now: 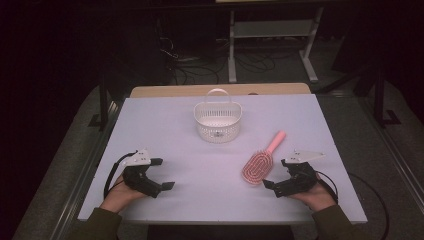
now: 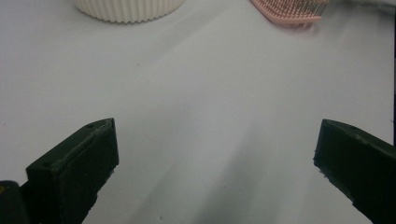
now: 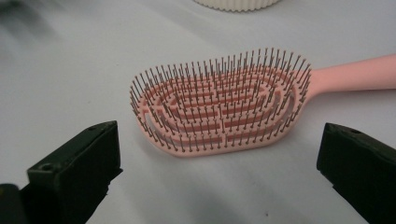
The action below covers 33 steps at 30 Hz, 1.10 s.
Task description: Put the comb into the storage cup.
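Two tongs rest low on the white tabletop, both with jaws spread wide and empty. Pink hairbrush lies bristles-up just left of the right tongs, handle pointing far-right. Left tongs sit well apart at near left. White basket stands far centre.

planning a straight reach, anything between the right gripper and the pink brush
Nothing: bare white table separates the open right gripper from the pink brush, seen in the right gripper view.
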{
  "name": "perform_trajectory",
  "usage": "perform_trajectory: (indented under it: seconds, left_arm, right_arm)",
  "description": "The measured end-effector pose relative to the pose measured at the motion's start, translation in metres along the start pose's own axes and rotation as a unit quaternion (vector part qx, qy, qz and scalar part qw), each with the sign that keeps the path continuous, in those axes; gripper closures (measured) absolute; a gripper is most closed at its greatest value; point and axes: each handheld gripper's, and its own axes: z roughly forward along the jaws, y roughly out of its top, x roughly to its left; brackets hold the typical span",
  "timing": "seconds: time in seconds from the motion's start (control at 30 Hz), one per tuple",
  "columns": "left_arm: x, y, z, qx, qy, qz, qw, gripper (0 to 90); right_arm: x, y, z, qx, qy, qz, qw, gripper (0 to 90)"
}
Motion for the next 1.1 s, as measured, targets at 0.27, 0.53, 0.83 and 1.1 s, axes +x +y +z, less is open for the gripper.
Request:
perform_trajectory:
  seconds: [0.27,0.53,0.83,1.1]
  left_arm:
    - [0.0,-0.001,-0.002,-0.003,-0.004,-0.005,1.0,0.0]
    - [0.001,-0.002,-0.004,-0.006,-0.005,-0.006,1.0,0.0]
    - [0.001,-0.001,-0.003,-0.01,-0.01,-0.007,0.9999,0.0]
    - [-0.001,-0.001,-0.001,-0.001,-0.016,-0.003,0.9999,0.2]
  right_arm:
    - [-0.001,0.001,-0.001,-0.002,0.0,0.003,1.0,0.0]
    - [-0.002,0.004,-0.002,-0.005,-0.004,0.003,1.0,0.0]
    - [-0.002,0.008,-0.002,-0.005,-0.003,0.001,1.0,0.0]
    - [-0.002,0.014,-0.002,-0.006,0.0,0.004,1.0,0.0]
